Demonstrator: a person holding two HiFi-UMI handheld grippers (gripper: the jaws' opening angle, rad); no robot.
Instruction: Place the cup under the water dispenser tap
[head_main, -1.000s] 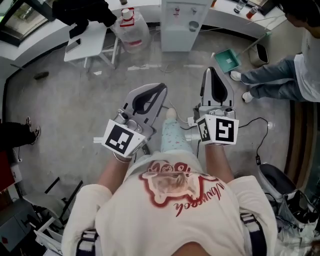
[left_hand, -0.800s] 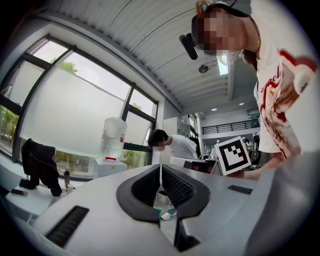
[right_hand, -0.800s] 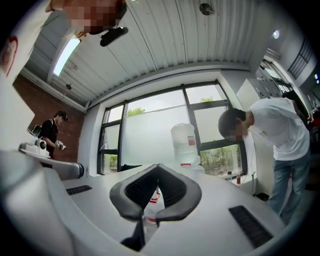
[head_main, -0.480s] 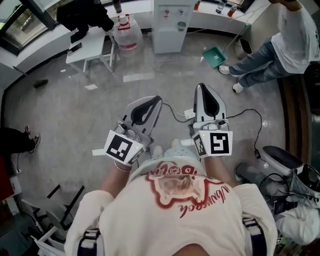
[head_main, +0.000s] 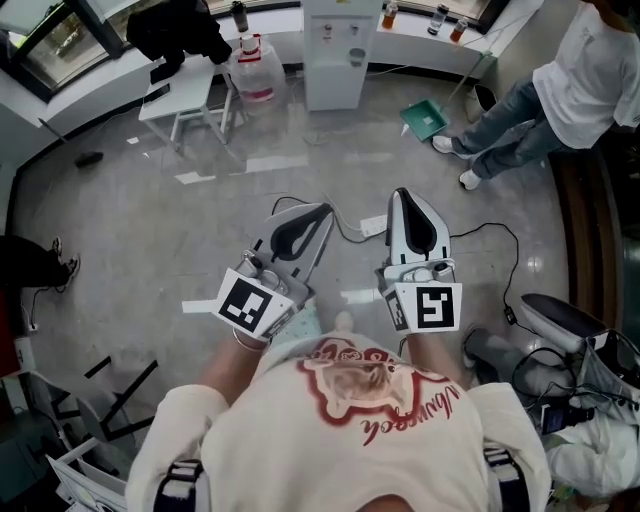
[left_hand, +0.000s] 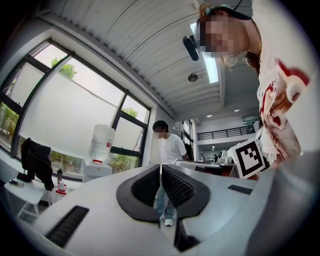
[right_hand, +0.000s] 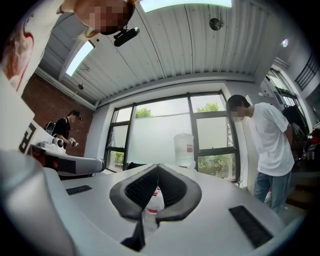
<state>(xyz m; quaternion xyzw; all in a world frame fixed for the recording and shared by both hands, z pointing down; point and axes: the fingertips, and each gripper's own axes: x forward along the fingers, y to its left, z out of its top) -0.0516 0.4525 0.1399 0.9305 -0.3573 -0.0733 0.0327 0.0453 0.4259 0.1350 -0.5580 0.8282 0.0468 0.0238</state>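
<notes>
Head view: water dispenser (head_main: 335, 45) stands at the far wall. A small grey round thing (head_main: 357, 57) on its front may be the cup, too small to tell. Spare jug (head_main: 255, 72) sits on the floor just left of it, contents unclear. Bare floor (head_main: 150, 220) lies between; a bystander (head_main: 560, 70) stands right. Left gripper (head_main: 322, 212) and right gripper (head_main: 403, 196) are side by side at chest, aimed at the dispenser, jaws pressed together, nothing between them.

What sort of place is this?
Probably a lab or workshop-style office. A water dispenser stands against the wall, tall windows run along that side, and cables trail over a bare polished floor.
</notes>
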